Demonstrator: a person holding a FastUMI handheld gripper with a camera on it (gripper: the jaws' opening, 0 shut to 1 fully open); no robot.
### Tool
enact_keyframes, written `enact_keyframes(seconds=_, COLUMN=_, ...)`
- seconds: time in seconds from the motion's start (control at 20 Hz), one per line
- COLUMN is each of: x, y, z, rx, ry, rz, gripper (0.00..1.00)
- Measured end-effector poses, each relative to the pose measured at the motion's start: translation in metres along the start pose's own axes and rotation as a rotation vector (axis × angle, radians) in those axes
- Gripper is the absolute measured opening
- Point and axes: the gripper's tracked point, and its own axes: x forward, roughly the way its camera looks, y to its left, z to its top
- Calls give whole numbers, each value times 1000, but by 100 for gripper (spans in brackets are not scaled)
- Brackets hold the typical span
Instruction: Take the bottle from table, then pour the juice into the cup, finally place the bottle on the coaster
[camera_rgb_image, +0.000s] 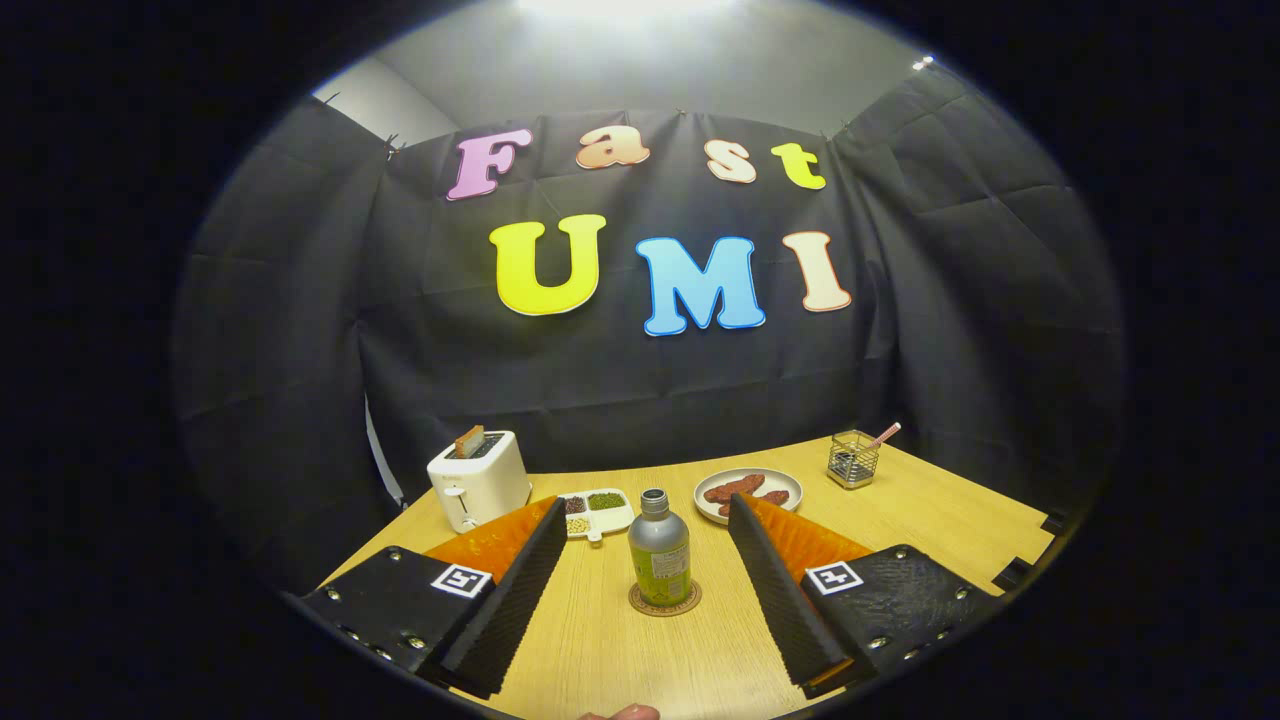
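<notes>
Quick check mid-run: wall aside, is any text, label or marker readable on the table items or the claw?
bottle label: it carries print, too small and blurred to read.
Square markers, one on each side of the claw: coded patterns, no words.
toaster, coaster: no text legible.
The claw is open, and the bottle stands on the coaster between its fingertips.

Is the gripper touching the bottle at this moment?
Apart. In the gripper view the gripper is open, and the bottle stands upright on the coaster between the fingers, with bare table showing on both sides.
</notes>
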Motion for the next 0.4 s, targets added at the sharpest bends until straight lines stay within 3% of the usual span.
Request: enact_keyframes(seconds=0.4, x=-27, y=-4, z=15, rx=-12, ry=-38, rz=31, gripper=99)
